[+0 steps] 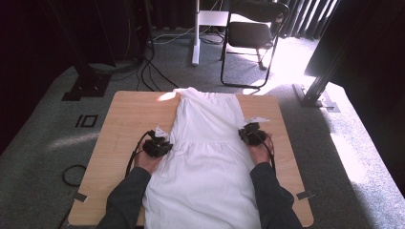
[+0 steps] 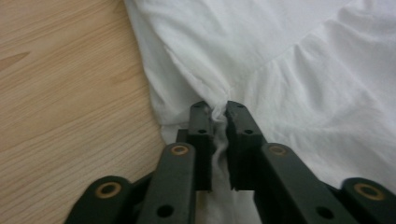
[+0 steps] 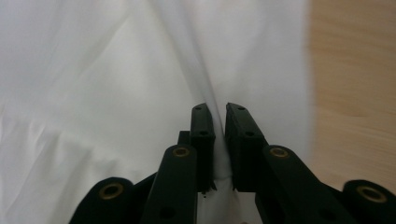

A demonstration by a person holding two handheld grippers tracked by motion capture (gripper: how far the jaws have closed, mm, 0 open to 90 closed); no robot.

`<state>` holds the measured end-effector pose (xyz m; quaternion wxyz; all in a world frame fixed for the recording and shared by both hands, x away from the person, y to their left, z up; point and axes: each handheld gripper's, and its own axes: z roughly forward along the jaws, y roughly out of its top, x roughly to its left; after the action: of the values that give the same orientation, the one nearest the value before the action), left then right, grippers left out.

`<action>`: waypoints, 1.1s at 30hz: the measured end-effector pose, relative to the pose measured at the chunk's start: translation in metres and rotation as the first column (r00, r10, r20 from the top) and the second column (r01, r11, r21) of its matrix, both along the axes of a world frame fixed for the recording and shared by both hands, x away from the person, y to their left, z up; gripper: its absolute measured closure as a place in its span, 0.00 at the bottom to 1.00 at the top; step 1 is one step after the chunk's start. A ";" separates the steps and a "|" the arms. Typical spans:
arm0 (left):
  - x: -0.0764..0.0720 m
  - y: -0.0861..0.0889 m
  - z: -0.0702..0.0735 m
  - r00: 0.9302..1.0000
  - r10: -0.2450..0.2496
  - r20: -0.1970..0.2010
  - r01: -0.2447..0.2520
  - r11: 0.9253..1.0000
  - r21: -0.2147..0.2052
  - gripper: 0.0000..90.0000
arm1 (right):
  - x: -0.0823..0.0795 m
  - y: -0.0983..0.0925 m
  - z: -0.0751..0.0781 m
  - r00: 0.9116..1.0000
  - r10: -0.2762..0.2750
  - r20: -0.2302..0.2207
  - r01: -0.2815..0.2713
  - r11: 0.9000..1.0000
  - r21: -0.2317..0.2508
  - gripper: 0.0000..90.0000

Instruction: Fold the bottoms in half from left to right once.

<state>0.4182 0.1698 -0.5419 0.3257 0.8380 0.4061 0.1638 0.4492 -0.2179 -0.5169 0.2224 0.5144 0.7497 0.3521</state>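
Now we have both claws nipped onto the white dress [image 1: 205,157]: the left claw [image 2: 218,108] pinches a ridge at its left side seam, the right claw [image 3: 218,108] a fold at its right edge. Between them the dress runs lengthwise away from us along the wooden table [image 1: 129,114]. Beyond stand grey carpet, a folding chair [image 1: 250,33] and floor cables.

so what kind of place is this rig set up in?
Most likely a lab or office room used for recording, not a home: grey carpet with loose cables, a folding chair and dark metal stands around one wooden table where a white garment lies.
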 end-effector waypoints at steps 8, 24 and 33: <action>0.000 0.001 -0.001 1.000 -0.009 0.006 0.009 1.000 0.000 0.96 | 0.008 -0.023 -0.015 0.997 -0.070 -0.039 0.069 0.997 -0.044 0.84; -0.061 0.026 -0.006 1.000 -0.015 0.010 0.016 0.998 -0.063 0.97 | -0.047 -0.018 -0.037 0.998 -0.012 -0.057 0.014 0.999 0.037 0.92; -0.126 0.035 -0.009 0.995 -0.096 -0.010 0.094 0.992 -0.084 0.97 | -0.125 -0.020 -0.040 0.998 0.047 -0.052 -0.045 0.998 0.034 0.91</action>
<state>0.2921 0.2044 -0.5505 0.3650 0.8431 0.3744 0.1253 0.3240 -0.2380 -0.5569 0.1859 0.5096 0.7610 0.3559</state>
